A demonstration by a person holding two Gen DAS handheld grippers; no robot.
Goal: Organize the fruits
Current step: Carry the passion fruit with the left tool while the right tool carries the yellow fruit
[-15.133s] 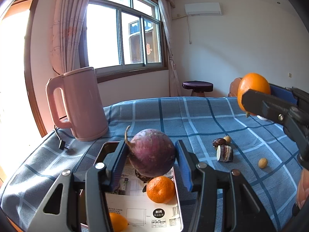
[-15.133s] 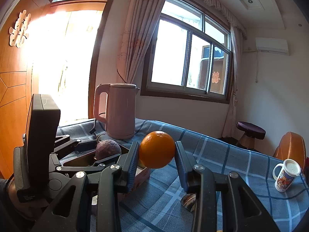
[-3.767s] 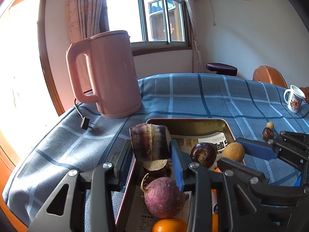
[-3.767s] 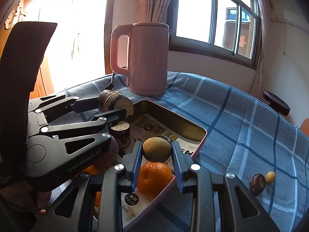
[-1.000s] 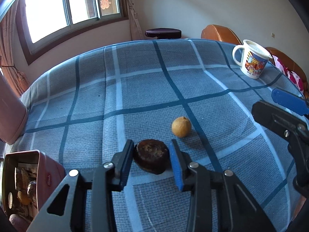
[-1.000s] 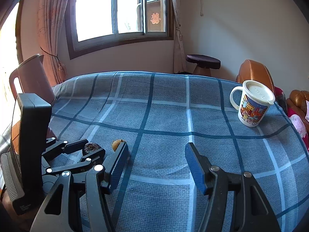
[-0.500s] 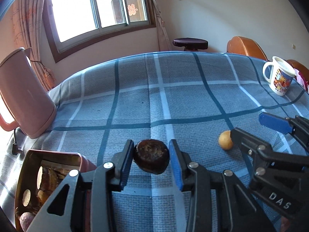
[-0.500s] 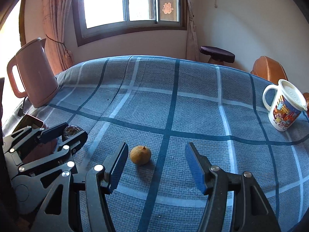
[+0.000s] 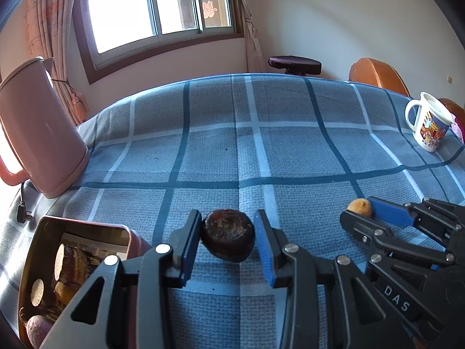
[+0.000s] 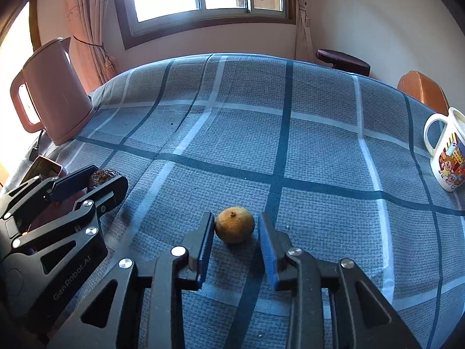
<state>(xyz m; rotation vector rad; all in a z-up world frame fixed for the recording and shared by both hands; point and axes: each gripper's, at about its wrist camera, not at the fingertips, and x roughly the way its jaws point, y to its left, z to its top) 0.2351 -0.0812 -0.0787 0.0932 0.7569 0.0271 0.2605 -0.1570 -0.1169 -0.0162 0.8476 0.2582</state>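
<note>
My left gripper (image 9: 228,240) is shut on a dark brown wrinkled fruit (image 9: 227,238) and holds it above the blue checked cloth, just right of the metal tin (image 9: 30,264). The tin holds several fruits and cut pieces. My right gripper (image 10: 236,234) has closed in around a small yellow-brown fruit (image 10: 234,224) on the cloth; its left pad touches the fruit and a thin gap shows on the right. In the left wrist view the small fruit (image 9: 359,207) sits between the right gripper's fingers (image 9: 388,212). The right wrist view shows the left gripper (image 10: 96,181) with the dark fruit (image 10: 102,178).
A pink kettle (image 9: 37,133) stands at the back left with its plug (image 9: 22,214) on the cloth. A white printed mug (image 10: 444,157) stands at the right edge. A wooden chair back (image 9: 377,77) and a dark stool (image 9: 295,63) stand behind the table.
My left gripper has carried the dark fruit left toward the tin. My right gripper has moved forward onto the small yellow-brown fruit and narrowed around it.
</note>
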